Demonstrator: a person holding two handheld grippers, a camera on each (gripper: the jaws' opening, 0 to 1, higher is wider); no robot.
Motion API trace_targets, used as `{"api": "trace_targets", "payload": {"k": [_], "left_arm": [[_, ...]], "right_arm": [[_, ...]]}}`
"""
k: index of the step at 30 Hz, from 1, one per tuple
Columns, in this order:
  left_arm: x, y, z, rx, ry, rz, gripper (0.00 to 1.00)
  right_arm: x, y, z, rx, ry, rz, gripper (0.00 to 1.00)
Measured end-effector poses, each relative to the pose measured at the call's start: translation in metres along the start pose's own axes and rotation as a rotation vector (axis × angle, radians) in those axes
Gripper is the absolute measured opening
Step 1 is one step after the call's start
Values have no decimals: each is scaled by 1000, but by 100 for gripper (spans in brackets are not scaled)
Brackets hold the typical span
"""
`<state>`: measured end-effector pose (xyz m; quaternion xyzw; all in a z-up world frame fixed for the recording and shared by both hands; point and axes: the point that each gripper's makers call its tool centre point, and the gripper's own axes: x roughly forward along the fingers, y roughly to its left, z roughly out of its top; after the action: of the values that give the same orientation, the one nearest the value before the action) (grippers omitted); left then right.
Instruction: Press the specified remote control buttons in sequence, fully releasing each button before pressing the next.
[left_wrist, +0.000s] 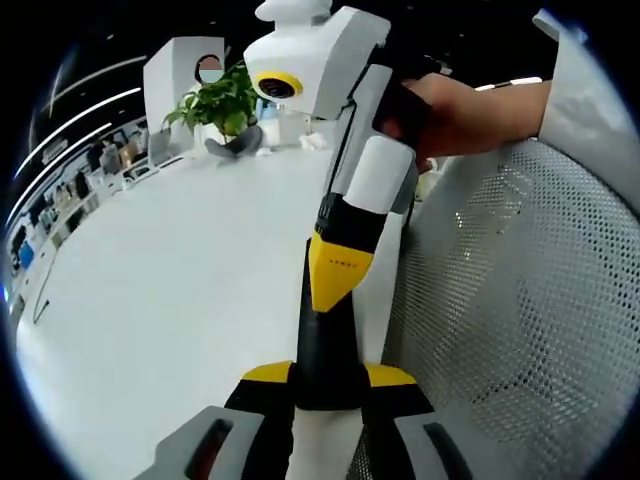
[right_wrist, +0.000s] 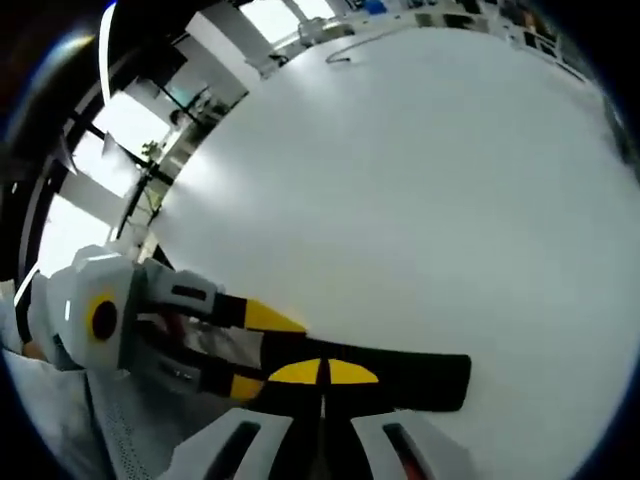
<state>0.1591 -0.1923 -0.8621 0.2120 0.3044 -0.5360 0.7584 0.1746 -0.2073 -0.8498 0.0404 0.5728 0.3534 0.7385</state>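
Two grippers meet on one black remote (left_wrist: 322, 340), held above the white table (left_wrist: 170, 280). In the left gripper view, the left gripper (left_wrist: 328, 378) clamps the remote's near end between its yellow-tipped jaws. The right gripper (left_wrist: 338, 275), held by a hand (left_wrist: 460, 110), comes down from above with its jaws closed together and its yellow tip resting on the remote's face. The right gripper view shows the same contact from the other side. No buttons can be made out. A mesh chair (left_wrist: 520, 300) stands beside the table, and a plant (left_wrist: 220, 105) stands at the table's far end.
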Motion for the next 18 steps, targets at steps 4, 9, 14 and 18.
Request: {"api": "trace_targets", "payload": {"k": [4,9,14,18], "left_arm": [[0,0,0,-1,-1,0,24],[0,0,-1,-1,0,2,24],[0,0,-1,-4,2,5,24],[0,0,-1,-3,6,8,24]], "right_arm": [[3,2,-5,-16,27,-2,0],[5,2,-7,-37,39,-7,0],[5,3,-7,-76,30,-27,0],[6,1,-6,-91,30,-39,0]]}}
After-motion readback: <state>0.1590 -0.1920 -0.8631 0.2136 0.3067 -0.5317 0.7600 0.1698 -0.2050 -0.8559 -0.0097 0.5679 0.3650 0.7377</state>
